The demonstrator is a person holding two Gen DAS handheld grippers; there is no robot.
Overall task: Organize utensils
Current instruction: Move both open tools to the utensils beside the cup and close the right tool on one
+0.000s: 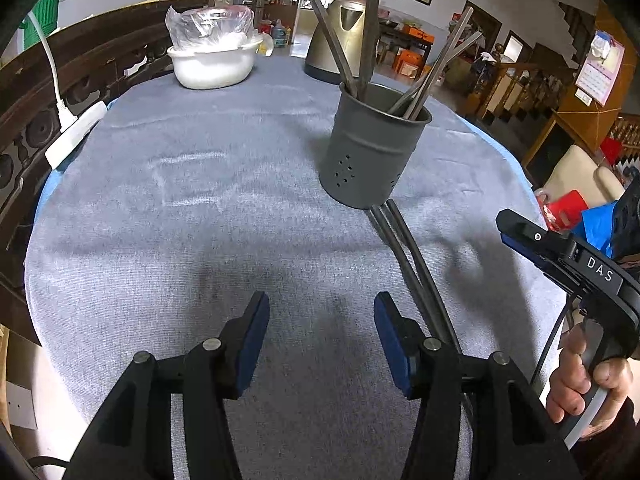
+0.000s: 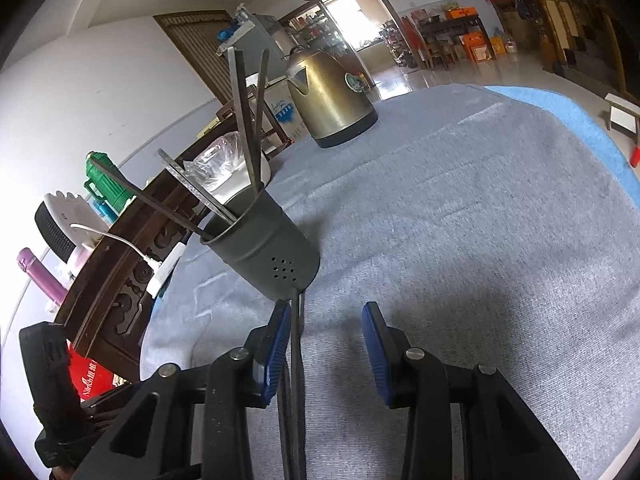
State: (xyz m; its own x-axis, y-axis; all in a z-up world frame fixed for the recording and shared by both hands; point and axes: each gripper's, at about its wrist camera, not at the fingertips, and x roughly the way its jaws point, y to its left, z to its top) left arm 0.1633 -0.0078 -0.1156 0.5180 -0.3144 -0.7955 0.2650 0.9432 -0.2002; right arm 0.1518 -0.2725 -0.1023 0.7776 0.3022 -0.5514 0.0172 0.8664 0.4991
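Left wrist view, from left to right. A white power strip [image 1: 74,133] lies along the left edge of the table, its cable rising past the dark carved wooden rail [image 1: 48,92]. Behind it a white bowl [image 1: 214,65] covered with clear plastic film sits on the grey tablecloth [image 1: 200,208]. The left gripper [image 1: 321,340] hovers low over bare cloth with its blue-padded jaws set wide apart and nothing between them. Right of centre stands the grey perforated utensil holder [image 1: 372,148], upright, with several dark chopsticks [image 1: 432,76] leaning out of its mouth. A metal kettle [image 1: 342,36] stands behind it. Two loose chopsticks [image 1: 408,256] lie side by side on the cloth, their far tips touching the holder's base and their length running back past the left gripper's right finger. At the far right the right gripper [image 1: 520,228] enters from the edge, held by a hand [image 1: 588,384]; its jaws cannot be judged from this side.

Right wrist view, from left to right. The utensil holder [image 2: 266,252] appears left of centre and the kettle [image 2: 332,104] beyond it. The right gripper [image 2: 326,344] is spread wide; the loose chopsticks [image 2: 296,360] lie on the cloth between its jaws, just beside the left pad [image 2: 276,352], ungrasped.
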